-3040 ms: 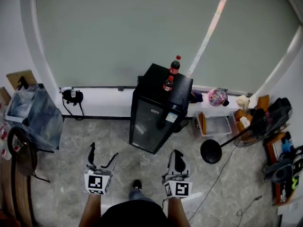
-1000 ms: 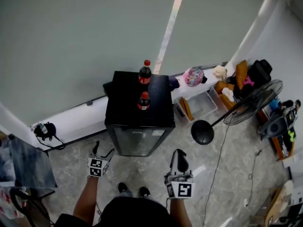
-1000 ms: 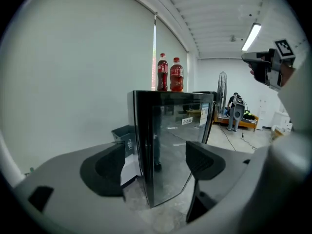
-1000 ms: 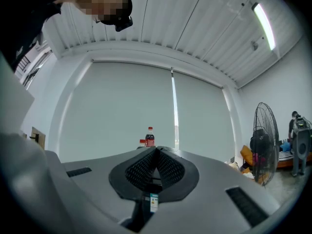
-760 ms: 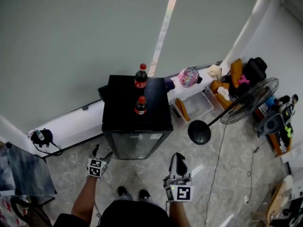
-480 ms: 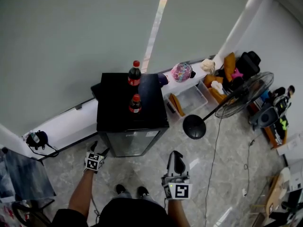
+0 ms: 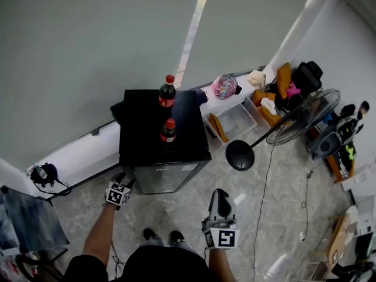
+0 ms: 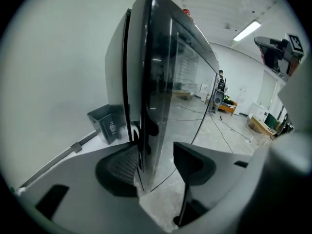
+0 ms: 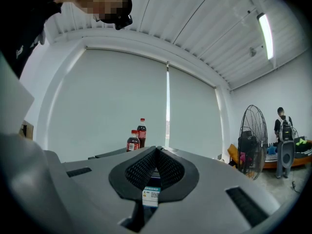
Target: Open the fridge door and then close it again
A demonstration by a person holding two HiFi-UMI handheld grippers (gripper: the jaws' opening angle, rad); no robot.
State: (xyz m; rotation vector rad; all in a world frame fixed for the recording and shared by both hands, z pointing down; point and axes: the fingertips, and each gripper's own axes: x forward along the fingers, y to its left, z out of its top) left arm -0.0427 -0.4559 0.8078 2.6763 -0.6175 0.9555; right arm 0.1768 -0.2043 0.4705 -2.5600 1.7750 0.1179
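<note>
Grey floor (image 7: 194, 213) by wall: fridge (image 7: 164, 148) stood there, door (image 8: 165, 106) seemingly shut. Left gripper (image 8: 156, 165) jaws, just closing, straddled door's left edge, unclamped, likely to pull it. Right gripper (image 9: 156, 172) jaws together, idle.

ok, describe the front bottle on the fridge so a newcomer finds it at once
Find the black fridge by the grey blind. Two red-capped cola bottles stand on top. The front bottle is nearer the door edge and looks shorter than the rear bottle.
</note>
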